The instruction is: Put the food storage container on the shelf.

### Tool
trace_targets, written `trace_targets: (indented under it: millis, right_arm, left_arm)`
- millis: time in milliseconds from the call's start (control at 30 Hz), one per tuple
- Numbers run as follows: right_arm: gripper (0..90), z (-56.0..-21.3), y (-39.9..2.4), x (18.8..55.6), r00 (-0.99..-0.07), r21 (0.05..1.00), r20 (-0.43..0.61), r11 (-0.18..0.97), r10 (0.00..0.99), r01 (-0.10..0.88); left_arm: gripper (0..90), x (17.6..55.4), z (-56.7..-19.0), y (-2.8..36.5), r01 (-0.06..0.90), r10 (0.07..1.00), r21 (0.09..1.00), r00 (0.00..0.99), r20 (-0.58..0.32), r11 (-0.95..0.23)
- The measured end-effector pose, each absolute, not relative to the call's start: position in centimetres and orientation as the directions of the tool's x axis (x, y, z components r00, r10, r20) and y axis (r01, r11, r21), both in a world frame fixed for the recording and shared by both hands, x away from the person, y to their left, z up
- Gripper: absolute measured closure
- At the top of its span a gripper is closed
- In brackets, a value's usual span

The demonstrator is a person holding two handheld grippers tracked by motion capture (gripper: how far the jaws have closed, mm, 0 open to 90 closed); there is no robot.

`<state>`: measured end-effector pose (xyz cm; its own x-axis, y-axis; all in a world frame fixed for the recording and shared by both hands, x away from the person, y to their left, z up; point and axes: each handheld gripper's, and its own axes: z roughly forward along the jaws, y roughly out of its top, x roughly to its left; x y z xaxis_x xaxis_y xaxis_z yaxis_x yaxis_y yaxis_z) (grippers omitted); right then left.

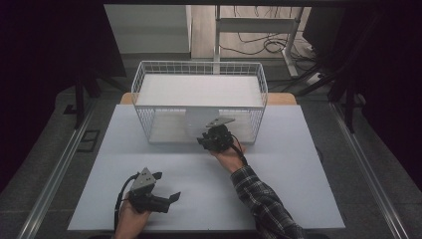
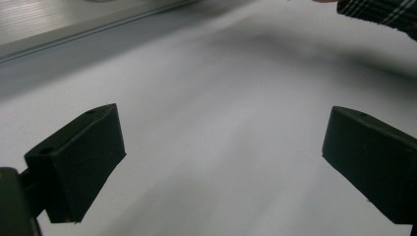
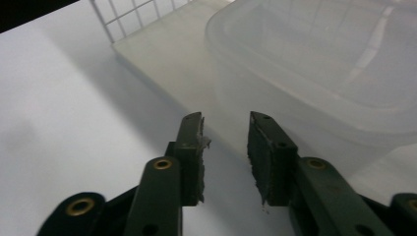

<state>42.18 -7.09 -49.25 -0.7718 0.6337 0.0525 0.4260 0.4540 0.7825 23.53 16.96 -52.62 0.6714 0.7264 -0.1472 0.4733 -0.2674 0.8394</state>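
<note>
We're letting go of the clear tub [image 3: 314,64] under the wire rack [image 1: 199,97]: right gripper [image 3: 226,147] slightly parted, tub just ahead. Left gripper [image 2: 221,162] spread wide, empty. Next, we'd back out.

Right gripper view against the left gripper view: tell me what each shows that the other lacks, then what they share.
Right gripper view alone: a translucent plastic container on the lower shelf of the white wire rack, just ahead of the right gripper, nothing between its narrowly parted jaws. Left gripper view alone: the left gripper, jaws wide apart, and a plaid sleeve. Shared: the white tabletop.
</note>
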Motion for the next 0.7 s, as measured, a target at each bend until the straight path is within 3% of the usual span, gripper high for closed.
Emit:
trace_targets:
  millis: [700]
  right_arm:
    - [35.4,-48.3,-8.2,40.3,-0.775,0.786,0.045,0.456,0.63,0.417]
  left_arm:
    - [2.1,23.7,-52.8,16.9,0.489,0.728,0.827,0.669,-0.152,-0.277]
